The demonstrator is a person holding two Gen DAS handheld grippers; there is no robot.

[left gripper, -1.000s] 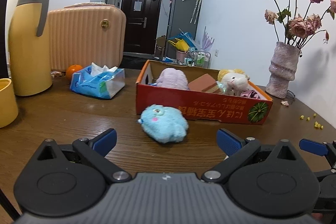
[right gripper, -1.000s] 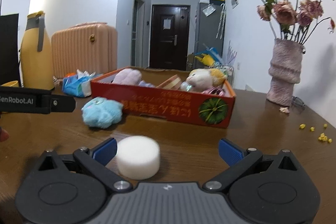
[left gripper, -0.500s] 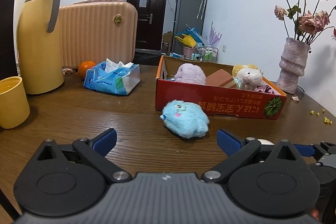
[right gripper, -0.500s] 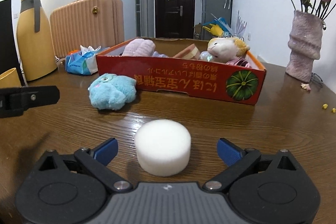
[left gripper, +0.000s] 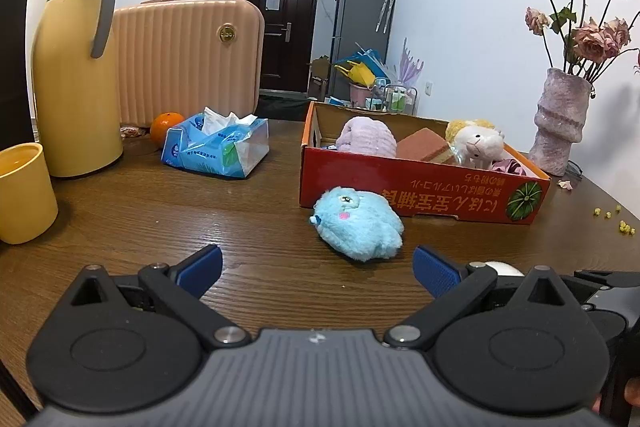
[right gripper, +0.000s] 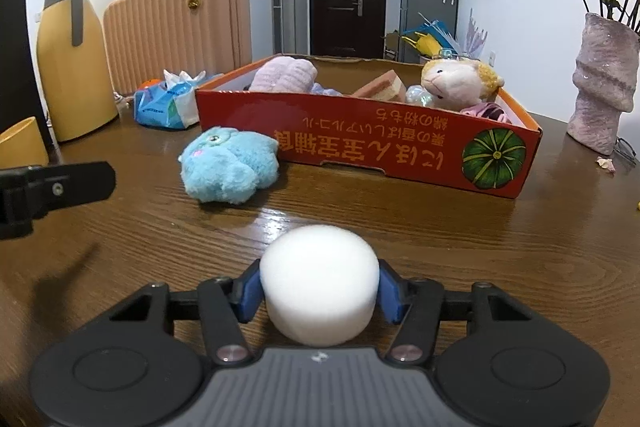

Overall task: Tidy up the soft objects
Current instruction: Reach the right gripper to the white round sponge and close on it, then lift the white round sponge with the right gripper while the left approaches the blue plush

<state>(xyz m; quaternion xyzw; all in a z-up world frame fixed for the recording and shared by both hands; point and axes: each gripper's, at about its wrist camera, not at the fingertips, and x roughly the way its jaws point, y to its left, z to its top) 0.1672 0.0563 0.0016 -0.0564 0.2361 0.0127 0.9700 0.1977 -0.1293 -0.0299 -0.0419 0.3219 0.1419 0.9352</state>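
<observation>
Faintly, orange box (right gripper: 368, 143), upside-down Japanese print

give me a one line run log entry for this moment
right gripper: just closing, pads on white foam puck | left gripper: open, empty | blue plush: on table beside red box

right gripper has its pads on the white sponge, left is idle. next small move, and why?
Probably lift the white foam puck straight up off the table. The right gripper has just been closing and its blue pads now press both sides of the puck. The red box of soft toys lies ahead; the left gripper stands open, holding nothing.
</observation>
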